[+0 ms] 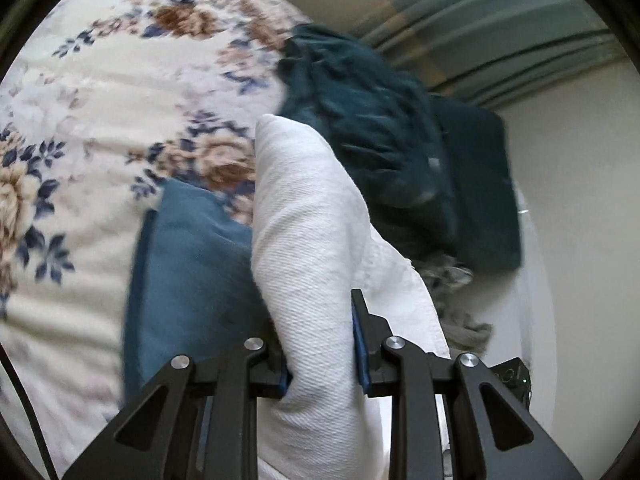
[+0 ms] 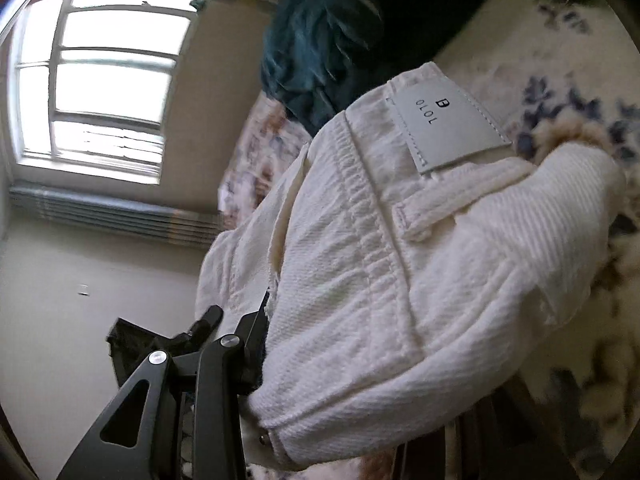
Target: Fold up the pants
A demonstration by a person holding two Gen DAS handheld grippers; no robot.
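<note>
The white pants point(image 1: 308, 248) hang lifted above a floral bedspread point(image 1: 100, 128). My left gripper point(image 1: 320, 352) is shut on a thick fold of the white fabric, which rises between its two fingers. In the right wrist view the waistband of the pants point(image 2: 400, 240) fills the frame, with a grey brand patch point(image 2: 448, 128) and a belt loop. My right gripper point(image 2: 276, 344) is shut on the waistband; only its left finger point(image 2: 252, 332) shows, the other is hidden under the cloth.
A blue folded cloth point(image 1: 192, 264) lies on the bed under the pants. A pile of dark teal clothes point(image 1: 380, 132) sits further back, also in the right wrist view point(image 2: 320, 48). A window point(image 2: 108, 80) and radiator point(image 2: 112, 216) line the wall.
</note>
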